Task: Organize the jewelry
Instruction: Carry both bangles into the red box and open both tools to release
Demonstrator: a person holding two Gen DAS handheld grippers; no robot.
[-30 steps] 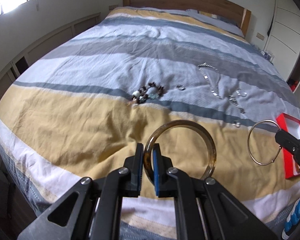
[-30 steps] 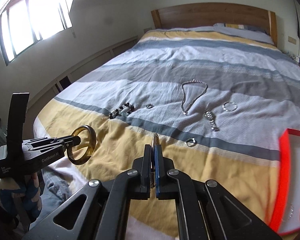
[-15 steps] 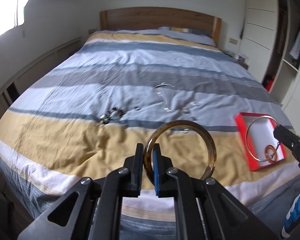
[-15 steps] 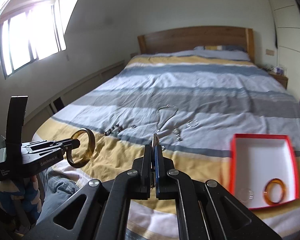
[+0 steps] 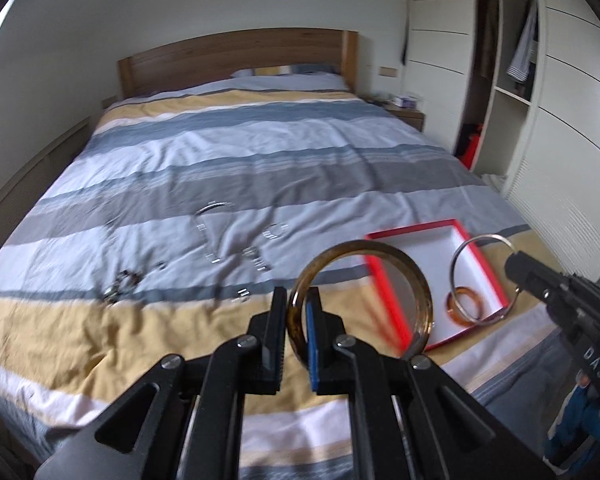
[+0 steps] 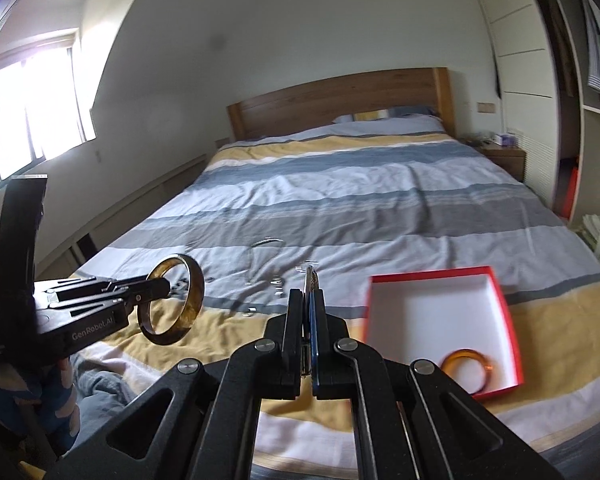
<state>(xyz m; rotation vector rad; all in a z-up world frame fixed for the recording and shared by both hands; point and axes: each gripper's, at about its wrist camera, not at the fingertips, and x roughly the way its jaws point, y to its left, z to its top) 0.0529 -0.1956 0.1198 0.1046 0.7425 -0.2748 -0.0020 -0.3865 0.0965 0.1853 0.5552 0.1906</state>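
Note:
My left gripper (image 5: 296,312) is shut on a wide brown bangle (image 5: 414,292), held above the bed's near edge; it also shows in the right wrist view (image 6: 192,300). My right gripper (image 6: 309,312) is shut on a thin silver hoop (image 5: 462,256), seen edge-on in its own view (image 6: 310,280). A red box with a white inside (image 6: 432,308) lies on the bed at the right and holds an orange bangle (image 6: 466,364). In the left wrist view the box (image 5: 428,248) lies behind both held rings.
A silver necklace (image 5: 214,232), a bead bracelet (image 5: 126,286), small rings (image 5: 242,294) and a silver bracelet (image 5: 274,230) lie on the striped duvet. A wooden headboard (image 5: 236,60) is at the far end, wardrobes (image 5: 560,100) at the right.
Both grippers have pulled back and swung right, holding their rings. The red box has come fully into both views, and the loose jewelry looks farther away and more to the left.

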